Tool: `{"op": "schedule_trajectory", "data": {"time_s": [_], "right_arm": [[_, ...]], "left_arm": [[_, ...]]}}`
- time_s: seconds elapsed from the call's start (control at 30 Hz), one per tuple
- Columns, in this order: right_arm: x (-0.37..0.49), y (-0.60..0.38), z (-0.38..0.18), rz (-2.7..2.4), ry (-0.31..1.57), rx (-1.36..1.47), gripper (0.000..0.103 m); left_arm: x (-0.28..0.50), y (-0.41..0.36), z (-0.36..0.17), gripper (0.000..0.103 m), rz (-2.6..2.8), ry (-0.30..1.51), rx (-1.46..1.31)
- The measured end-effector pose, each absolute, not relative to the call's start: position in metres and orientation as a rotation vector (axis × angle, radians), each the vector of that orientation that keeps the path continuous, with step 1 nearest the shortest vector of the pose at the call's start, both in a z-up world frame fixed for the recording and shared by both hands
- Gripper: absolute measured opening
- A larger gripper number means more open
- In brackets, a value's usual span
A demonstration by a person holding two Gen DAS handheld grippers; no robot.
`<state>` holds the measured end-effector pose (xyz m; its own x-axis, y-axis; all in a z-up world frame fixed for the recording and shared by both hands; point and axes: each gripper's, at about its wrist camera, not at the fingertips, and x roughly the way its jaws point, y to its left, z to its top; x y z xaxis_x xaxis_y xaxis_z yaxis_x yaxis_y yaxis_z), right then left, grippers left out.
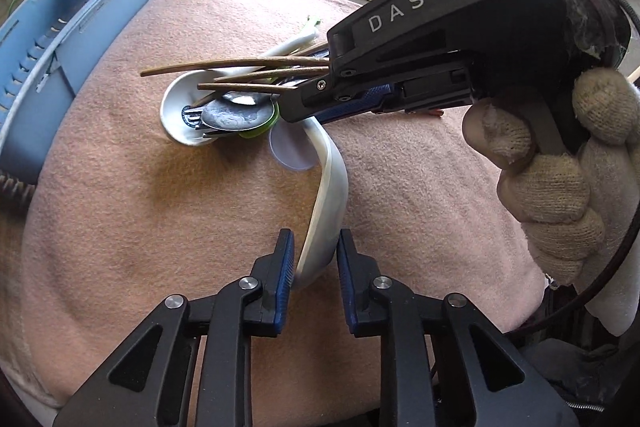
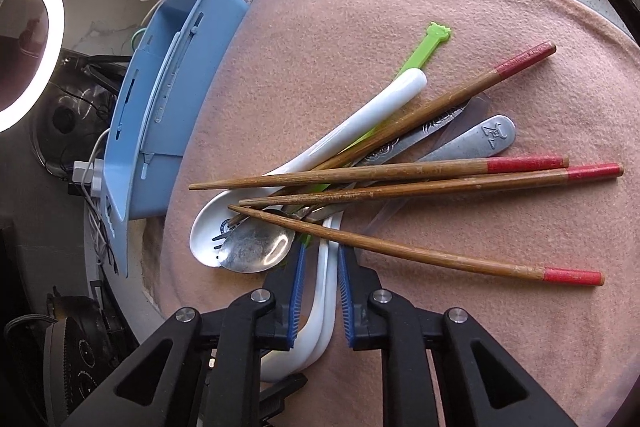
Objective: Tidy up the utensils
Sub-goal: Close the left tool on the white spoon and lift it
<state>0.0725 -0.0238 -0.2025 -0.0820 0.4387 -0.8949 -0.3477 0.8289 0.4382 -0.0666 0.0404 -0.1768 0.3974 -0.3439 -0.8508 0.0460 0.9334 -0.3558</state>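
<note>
Both grippers are being positioned around 1 curved white ceramic spoon handle [image 1: 325,211] on the pink towel [image 1: 160,227].

The left gripper [image 1: 316,259] is being held partly open astride the handle end, its left pad touching; the right gripper [image 2: 322,283] is likewise being held narrowly open further up. Beyond, 4 red-tipped wooden chopsticks [image 2: 400,171], a steel spoon [image 2: 256,251] and a white soup spoon [image 2: 360,123] are lying piled, near the blue plastic utensil caddy [image 2: 168,99].
</note>
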Motion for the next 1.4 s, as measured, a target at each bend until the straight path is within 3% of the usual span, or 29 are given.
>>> {"op": "schedule_trajectory", "data": {"time_s": [0.5, 1.2, 1.4], "right_arm": [[0.075, -0.018, -0.203, 0.644, 1.536, 0.024, 0.009], [0.046, -0.049, -0.212, 0.702, 1.563, 0.349, 0.010], [0.046, -0.040, -0.210, 0.712, 1.545, 0.252, 0.010]], "left_arm": [[-0.069, 0.046, -0.178, 0.018, -0.270, 1.136, -0.341], [-0.113, 0.042, -0.153, 0.016, -0.283, 1.137, -0.241], [-0.110, 0.038, -0.166, 0.016, -0.287, 1.162, -0.234]]}}
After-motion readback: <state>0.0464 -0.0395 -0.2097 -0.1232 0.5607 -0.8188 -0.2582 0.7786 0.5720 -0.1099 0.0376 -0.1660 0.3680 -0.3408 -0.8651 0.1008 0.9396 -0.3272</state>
